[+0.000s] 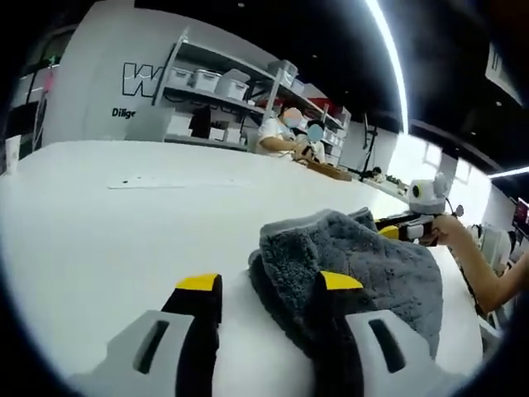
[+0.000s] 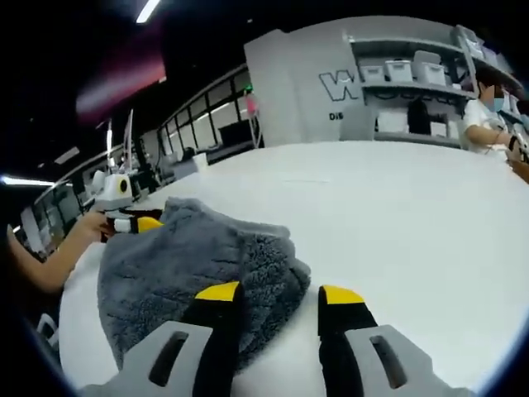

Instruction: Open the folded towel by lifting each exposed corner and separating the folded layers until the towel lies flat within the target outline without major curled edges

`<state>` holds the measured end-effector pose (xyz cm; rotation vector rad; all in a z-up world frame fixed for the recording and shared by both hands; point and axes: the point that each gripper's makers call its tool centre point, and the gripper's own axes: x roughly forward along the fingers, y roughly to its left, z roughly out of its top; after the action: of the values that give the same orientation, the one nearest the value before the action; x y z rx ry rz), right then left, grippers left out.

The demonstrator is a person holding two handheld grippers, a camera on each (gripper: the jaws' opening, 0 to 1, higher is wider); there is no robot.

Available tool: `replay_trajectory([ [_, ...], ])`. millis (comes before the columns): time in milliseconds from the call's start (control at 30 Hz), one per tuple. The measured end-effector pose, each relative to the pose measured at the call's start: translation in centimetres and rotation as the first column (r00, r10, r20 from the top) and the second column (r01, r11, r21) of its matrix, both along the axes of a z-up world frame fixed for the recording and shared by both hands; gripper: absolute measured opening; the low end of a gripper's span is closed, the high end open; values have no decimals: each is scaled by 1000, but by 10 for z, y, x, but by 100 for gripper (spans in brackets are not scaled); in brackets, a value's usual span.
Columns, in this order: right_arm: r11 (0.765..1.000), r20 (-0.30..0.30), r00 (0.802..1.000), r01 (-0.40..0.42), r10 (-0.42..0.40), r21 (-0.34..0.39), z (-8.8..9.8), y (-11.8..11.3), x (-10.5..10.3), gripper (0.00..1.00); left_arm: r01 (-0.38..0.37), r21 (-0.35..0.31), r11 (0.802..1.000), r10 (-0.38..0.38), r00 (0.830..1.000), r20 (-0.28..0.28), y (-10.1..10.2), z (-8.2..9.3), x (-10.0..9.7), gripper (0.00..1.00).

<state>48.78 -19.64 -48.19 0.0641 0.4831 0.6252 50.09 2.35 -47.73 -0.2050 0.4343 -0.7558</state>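
Grey towel (image 1: pixel 355 265) lies folded and bunched on white counter (image 1: pixel 124 240).

Left gripper view: left gripper (image 1: pixel 269 285) low over counter, jaws spread, nothing between them; right jaw overlaps near edge of towel, left jaw over bare counter. Right gripper (image 1: pixel 405 230) at far edge of towel, held by hand (image 1: pixel 450 231); cannot tell whether it pinches cloth.

Right gripper view: right gripper (image 2: pixel 277 294) jaws spread, left jaw over towel (image 2: pixel 190 256) edge. Shelves (image 2: pixel 413 91) with bins beyond counter.
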Motion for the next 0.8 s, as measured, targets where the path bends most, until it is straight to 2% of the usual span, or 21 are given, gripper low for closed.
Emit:
replay_trajectory([
  [100, 1000, -1, 1000, -6, 6, 2, 0, 1, 0, 32, 31, -44, 999, -33, 998, -46, -9, -3, -5, 24],
  [133, 1000, -2, 1000, -11, 11, 7, 0, 2, -1, 31, 25, -35, 999, -26, 999, -32, -8, -3, -3, 24],
  [400, 999, -11, 999, -37, 38, 33, 1, 7, -4, 23, 40, -45, 998, -42, 998, -48, -12, -4, -4, 22],
  [600, 998, 20, 998, -68, 67, 12, 4, 9, -4, 19, 33, -66, 997, -38, 997, -74, -12, -4, -4, 19],
  [800, 995, 55, 994, -94, 95, -25, 8, 14, -4, 9, 34, -65, 997, -38, 998, -47, -14, 1, -5, 13],
])
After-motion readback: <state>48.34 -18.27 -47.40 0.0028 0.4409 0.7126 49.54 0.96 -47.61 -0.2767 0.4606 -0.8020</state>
